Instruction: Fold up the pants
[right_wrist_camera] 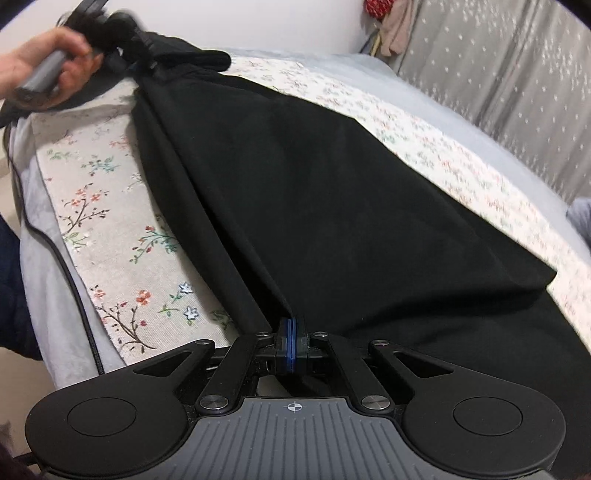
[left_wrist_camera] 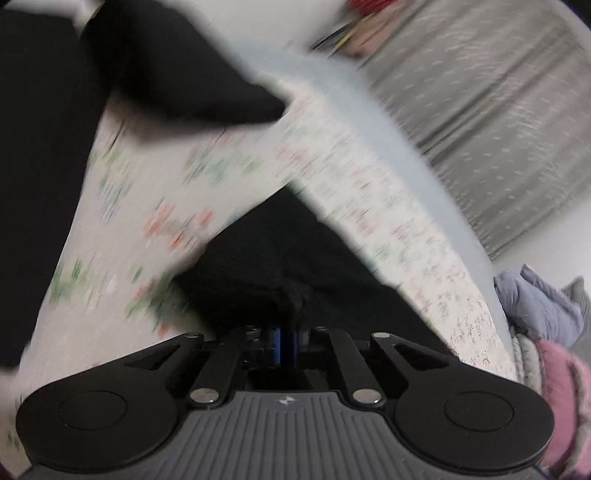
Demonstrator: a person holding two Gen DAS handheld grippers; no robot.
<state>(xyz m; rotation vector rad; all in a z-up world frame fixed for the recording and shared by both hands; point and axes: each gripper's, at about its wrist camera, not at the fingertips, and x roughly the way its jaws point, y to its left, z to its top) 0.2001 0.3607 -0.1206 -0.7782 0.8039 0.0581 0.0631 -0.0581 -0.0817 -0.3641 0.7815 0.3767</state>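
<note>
The black pants (right_wrist_camera: 314, 192) lie stretched along a floral cloth (right_wrist_camera: 110, 229) on a bed. My right gripper (right_wrist_camera: 291, 328) is shut on the near edge of the pants, blue pads pressed together. My left gripper (right_wrist_camera: 110, 33) shows at the far top left in the right wrist view, held by a hand and pinching the far end of the pants. In the blurred left wrist view the left gripper (left_wrist_camera: 284, 332) is shut on a bunch of black pants fabric (left_wrist_camera: 288, 258), with another black part (left_wrist_camera: 166, 62) further off.
The floral cloth (left_wrist_camera: 155, 192) lies over a pale blue sheet (right_wrist_camera: 461, 107). A grey dotted curtain (right_wrist_camera: 498, 55) hangs at the right. A black cable (right_wrist_camera: 62, 266) runs down the bed's left side. Crumpled clothes (left_wrist_camera: 543, 332) lie at the right.
</note>
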